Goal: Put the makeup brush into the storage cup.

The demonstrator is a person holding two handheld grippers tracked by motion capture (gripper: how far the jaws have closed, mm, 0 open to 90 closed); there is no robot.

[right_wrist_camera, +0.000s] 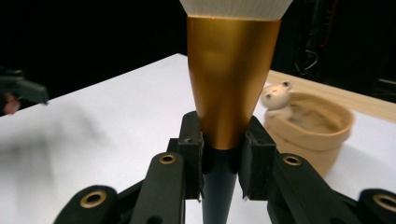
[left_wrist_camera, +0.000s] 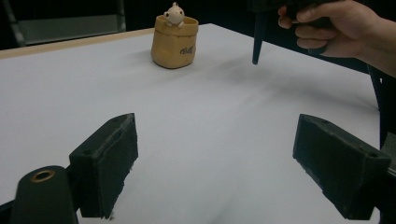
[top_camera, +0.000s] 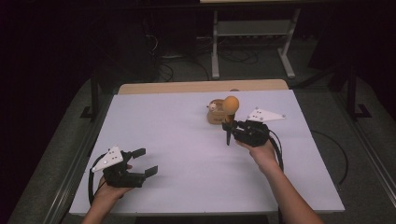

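Gold ferrule of the brush [right_wrist_camera: 232, 79] is clamped between the pads of our right gripper [top_camera: 229, 126], black handle tip pointing down, bristle head [top_camera: 230, 104] up. We hold it clear of the white worktop [top_camera: 187, 140], just in front of the tan pot [top_camera: 215, 114] with the small figure [left_wrist_camera: 174, 14] on its rim. Left gripper [top_camera: 145, 162] sits idle near the worktop's near-left corner, jaws wide apart, nothing between them. Step in hand looks like carry-to-pot. Next move, as we judge it: lift so the handle tip clears the rim, centre it over the opening, avoid the figure, lower tip-first, then release. Risk: the tapered ferrule slipping in the pads
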